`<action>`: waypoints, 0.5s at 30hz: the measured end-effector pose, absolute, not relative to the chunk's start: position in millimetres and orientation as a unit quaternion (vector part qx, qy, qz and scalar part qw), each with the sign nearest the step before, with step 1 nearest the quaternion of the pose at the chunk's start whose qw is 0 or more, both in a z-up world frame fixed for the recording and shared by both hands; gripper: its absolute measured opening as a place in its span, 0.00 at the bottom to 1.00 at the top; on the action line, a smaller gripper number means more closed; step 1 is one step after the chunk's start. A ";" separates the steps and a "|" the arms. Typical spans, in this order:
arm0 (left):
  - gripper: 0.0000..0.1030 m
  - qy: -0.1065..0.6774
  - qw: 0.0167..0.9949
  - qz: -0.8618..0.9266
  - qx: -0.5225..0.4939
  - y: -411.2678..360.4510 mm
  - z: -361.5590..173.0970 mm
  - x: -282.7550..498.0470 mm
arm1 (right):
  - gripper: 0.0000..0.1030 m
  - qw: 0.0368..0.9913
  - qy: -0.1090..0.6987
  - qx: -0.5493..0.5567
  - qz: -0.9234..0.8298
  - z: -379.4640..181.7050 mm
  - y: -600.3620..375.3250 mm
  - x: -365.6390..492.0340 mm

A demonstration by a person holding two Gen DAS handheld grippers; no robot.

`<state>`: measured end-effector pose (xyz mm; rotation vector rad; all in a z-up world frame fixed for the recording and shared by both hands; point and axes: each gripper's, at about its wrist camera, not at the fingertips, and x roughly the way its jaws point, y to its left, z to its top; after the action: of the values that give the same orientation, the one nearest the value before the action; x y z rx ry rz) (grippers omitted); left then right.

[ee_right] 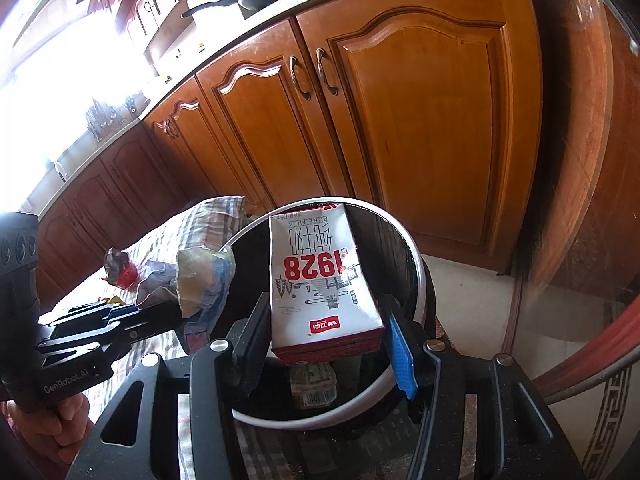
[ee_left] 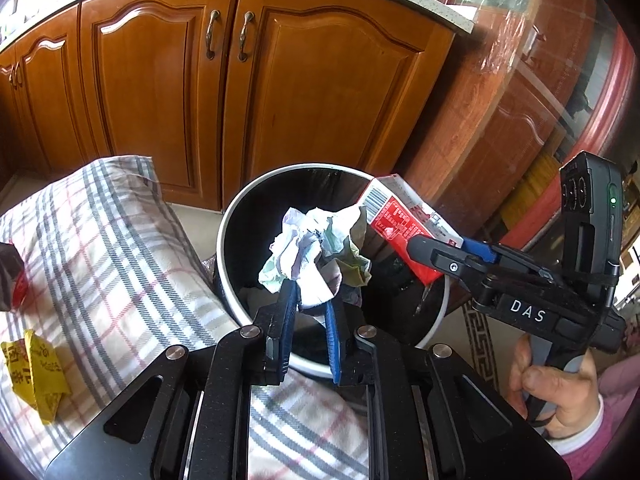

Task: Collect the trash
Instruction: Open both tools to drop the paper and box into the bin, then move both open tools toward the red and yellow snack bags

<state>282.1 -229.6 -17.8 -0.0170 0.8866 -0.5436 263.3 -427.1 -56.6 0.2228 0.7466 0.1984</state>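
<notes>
A black bin with a white rim (ee_left: 228,216) (ee_right: 416,264) stands on the floor in front of wooden cabinets. My left gripper (ee_left: 309,294) (ee_right: 178,308) is over the bin's near edge, and a wad of crumpled paper (ee_left: 316,244) (ee_right: 204,276) sticks up from between its fingers, still pinched there. My right gripper (ee_right: 328,344) (ee_left: 436,254) is shut on a red and white milk carton (ee_right: 320,276) (ee_left: 400,216), which hangs tilted above the bin's opening. Some flattened packaging (ee_right: 312,388) lies at the bottom of the bin.
Left of the bin is a surface under a plaid cloth (ee_left: 100,240). On it lie a yellow wrapper (ee_left: 36,376) and a red and dark packet (ee_left: 12,280) (ee_right: 120,268). Cabinet doors (ee_left: 240,100) stand behind the bin. A glass-topped round table (ee_left: 540,80) is on the right.
</notes>
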 end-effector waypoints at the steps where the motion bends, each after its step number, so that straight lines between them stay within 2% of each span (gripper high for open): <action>1: 0.23 0.426 0.866 -0.261 -0.011 -231.3 -17.9 282.8 | 0.53 0.919 0.366 0.112 0.098 -57.6 -428.2 265.8; 3: 0.47 0.423 0.869 -0.257 -0.013 -231.6 -16.6 281.7 | 0.55 0.917 0.367 0.120 0.098 -58.1 -430.5 268.7; 5: 0.56 0.415 0.874 -0.254 -0.017 -228.2 -14.3 278.6 | 0.61 0.916 0.368 0.127 0.099 -58.1 -431.8 268.1; 6: 0.56 0.413 0.875 -0.252 -0.018 -225.9 -13.9 276.9 | 0.66 0.916 0.365 0.130 0.100 -57.7 -432.4 266.5; 10: 0.59 0.409 0.879 -0.244 -0.026 -211.2 -13.5 266.2 | 0.72 0.919 0.354 0.140 0.103 -56.2 -432.3 257.1; 15: 0.66 0.399 0.887 -0.230 -0.029 -185.9 -13.0 245.6 | 0.85 0.919 0.345 0.152 0.114 -55.2 -422.6 238.1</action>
<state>245.6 -185.9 -13.0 -0.0605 0.8298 -0.4786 238.1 -422.6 -55.2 0.3132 0.7088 0.2340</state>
